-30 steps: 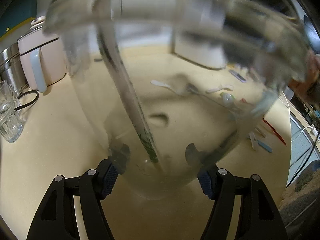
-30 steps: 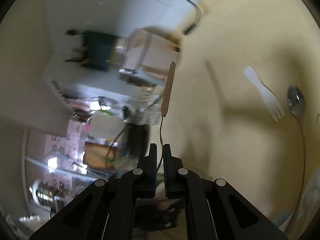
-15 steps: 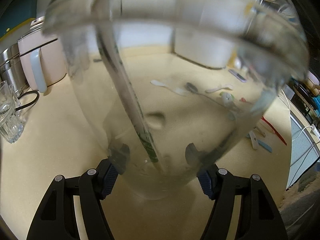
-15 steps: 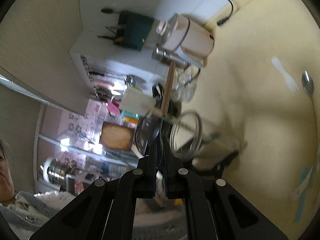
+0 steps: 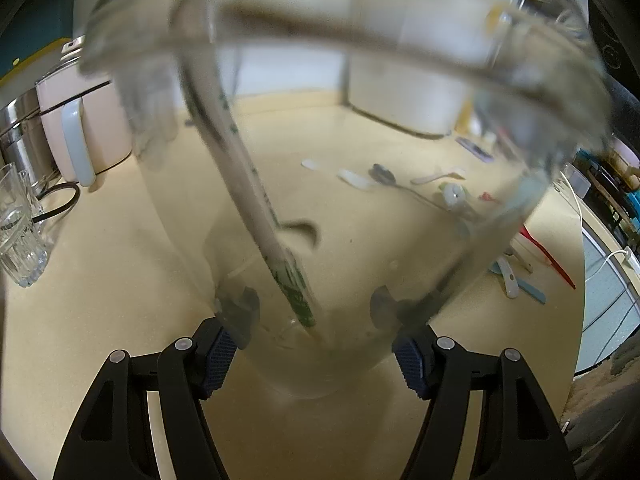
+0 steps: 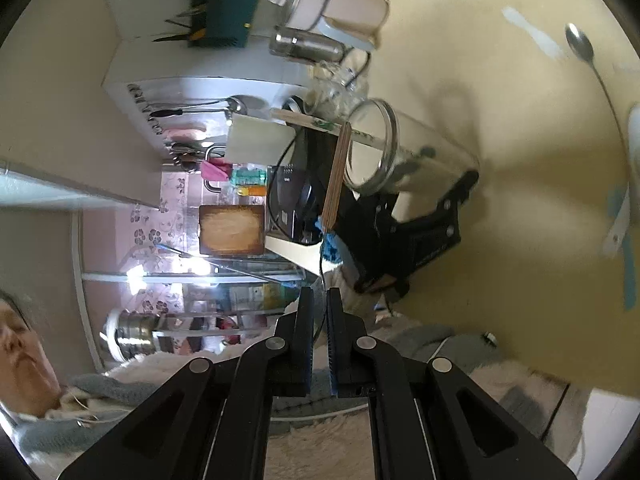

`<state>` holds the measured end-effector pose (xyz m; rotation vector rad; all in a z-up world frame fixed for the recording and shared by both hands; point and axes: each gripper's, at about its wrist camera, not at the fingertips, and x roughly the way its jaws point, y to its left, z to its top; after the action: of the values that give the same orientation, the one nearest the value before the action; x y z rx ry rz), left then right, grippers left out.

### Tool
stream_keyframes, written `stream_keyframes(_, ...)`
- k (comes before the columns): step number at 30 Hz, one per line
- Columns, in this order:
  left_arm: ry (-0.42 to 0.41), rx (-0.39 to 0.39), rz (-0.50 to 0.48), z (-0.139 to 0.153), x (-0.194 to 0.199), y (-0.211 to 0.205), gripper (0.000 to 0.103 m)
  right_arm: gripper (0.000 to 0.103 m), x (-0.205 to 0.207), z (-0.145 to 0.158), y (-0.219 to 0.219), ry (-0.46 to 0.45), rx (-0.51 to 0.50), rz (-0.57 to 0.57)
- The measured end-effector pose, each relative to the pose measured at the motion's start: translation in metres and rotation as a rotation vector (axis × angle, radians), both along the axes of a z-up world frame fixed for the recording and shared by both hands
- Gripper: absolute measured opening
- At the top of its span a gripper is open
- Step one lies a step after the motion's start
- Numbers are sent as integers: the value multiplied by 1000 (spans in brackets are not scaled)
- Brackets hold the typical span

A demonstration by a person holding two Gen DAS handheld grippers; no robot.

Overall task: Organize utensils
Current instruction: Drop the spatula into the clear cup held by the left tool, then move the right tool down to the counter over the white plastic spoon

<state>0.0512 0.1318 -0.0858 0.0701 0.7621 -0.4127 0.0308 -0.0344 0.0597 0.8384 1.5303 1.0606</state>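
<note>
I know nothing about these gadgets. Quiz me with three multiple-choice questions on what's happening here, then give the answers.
1. Where is the paper-wrapped chopstick pair?
A. inside the glass jar
B. flat on the counter
C. in the pink kettle

2. What colour is the kettle's handle?
A. red
B. pale blue
C. black

3. What is the right hand-held gripper doing?
A. gaping empty
B. pinching a wooden-handled utensil
C. clamping a cup

Answers: 1 A, it leans within the glass jar gripped by the left hand-held gripper. 2 B, pale blue against pink. 3 B, jaws nearly closed on the wooden-handled utensil.
</note>
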Motion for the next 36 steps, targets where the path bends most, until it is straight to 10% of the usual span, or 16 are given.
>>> stream_keyframes(15,2,-10,-3,-2,-3,6,72,13,16,-14,16,144,13,-124)
stream_keyframes(22,3,-9,-3,-1,-2,7,72,33,47,2,43,88,48,-147)
stream_keyframes(36,9,3,-6,-5,-7,3,73,36,80,40,39,-100,148,-241)
